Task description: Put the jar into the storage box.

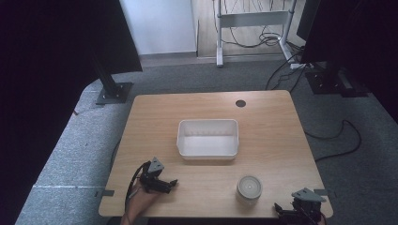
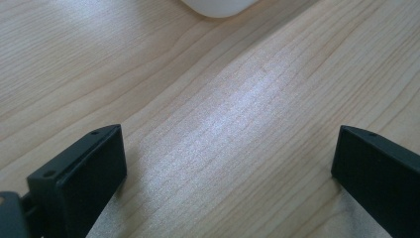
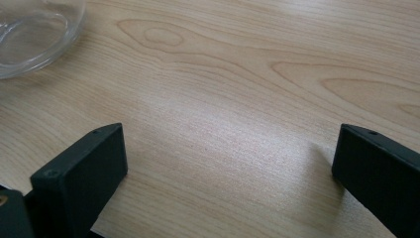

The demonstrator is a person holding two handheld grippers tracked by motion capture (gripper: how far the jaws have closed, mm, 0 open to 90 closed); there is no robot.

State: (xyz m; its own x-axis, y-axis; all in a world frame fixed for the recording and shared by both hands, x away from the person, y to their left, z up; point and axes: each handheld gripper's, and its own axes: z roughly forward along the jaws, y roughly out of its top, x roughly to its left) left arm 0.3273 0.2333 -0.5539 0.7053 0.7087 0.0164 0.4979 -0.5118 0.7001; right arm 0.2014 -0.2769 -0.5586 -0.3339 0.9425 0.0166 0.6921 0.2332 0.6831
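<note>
Both jaws gape: left gripper near the table's front edge, right gripper beside the glass jar.

No text, label, brand, number or sign can be read anywhere here: not on the white tub, the glass jar, or the wooden table.

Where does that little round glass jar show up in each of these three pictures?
High view: the glass jar stands near the table's front edge, right of centre, below the white tray.
Left gripper view: not in it.
Right gripper view: its clear base sits top left.
Shared landmark: the wooden tabletop.
</note>
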